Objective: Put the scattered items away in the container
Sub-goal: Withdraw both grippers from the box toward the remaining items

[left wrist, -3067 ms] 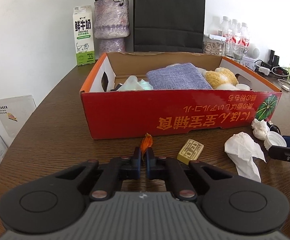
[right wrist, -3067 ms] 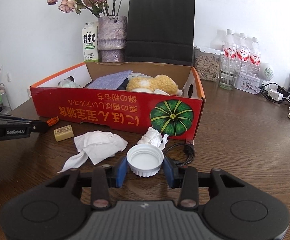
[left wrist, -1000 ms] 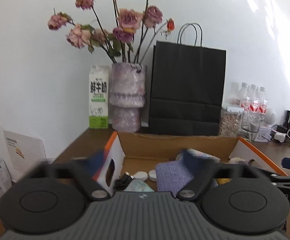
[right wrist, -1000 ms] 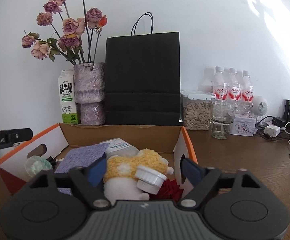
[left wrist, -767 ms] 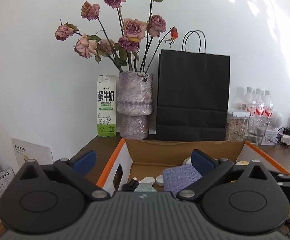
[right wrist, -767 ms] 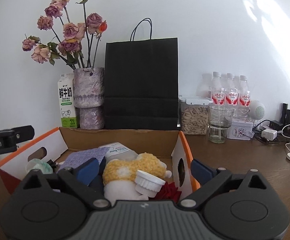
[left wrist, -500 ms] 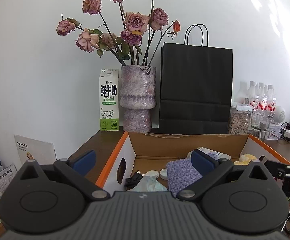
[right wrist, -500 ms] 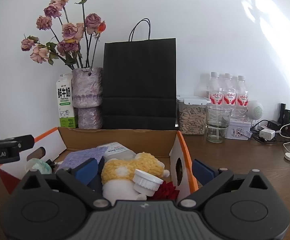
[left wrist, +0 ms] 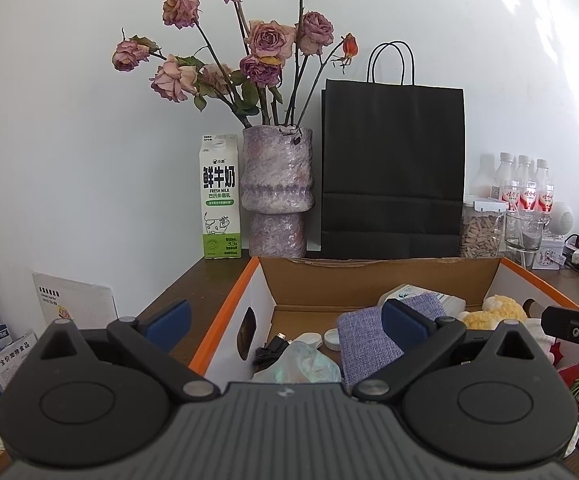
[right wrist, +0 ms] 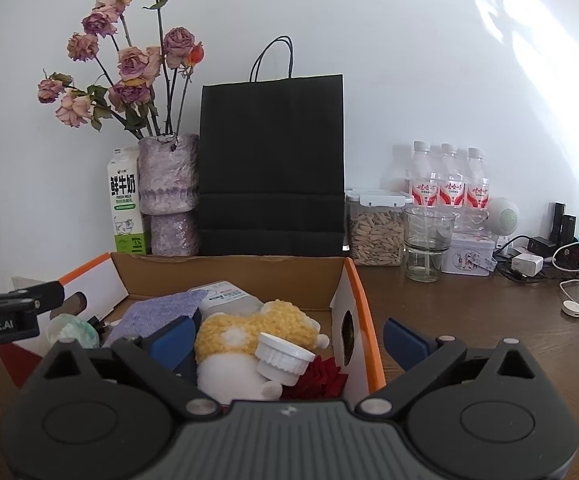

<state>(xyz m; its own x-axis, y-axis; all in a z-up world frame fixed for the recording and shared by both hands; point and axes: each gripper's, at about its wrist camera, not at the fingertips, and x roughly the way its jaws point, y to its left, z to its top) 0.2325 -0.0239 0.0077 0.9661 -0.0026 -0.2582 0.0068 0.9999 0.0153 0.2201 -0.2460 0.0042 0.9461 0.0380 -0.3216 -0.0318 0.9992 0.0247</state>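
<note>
The cardboard box [left wrist: 225, 312] with an orange rim and red outside lies just ahead of both grippers. My left gripper [left wrist: 285, 320] hovers open over the box's left end, nothing between its blue pads. Below it lie a purple cloth [left wrist: 369, 340], a pale green bag [left wrist: 305, 364], two white caps [left wrist: 331, 338] and a black cable [left wrist: 269, 350]. My right gripper [right wrist: 289, 340] stands open over the right end of the box [right wrist: 359, 292]. A white ribbed cap [right wrist: 283, 360] rests loose on the yellow plush toy [right wrist: 245, 330], beside a red flower [right wrist: 317, 378].
Behind the box stand a milk carton [left wrist: 219, 200], a vase of dried roses [left wrist: 277, 192] and a black paper bag [left wrist: 391, 168]. A seed jar [right wrist: 375, 230], a glass [right wrist: 427, 240], water bottles [right wrist: 449, 184], chargers and cables [right wrist: 569, 276] fill the table's right.
Both grippers rose from the table to above the box. The left jaws let go of the small orange item and the right jaws opened off the white cap, which now lies on the plush toy.
</note>
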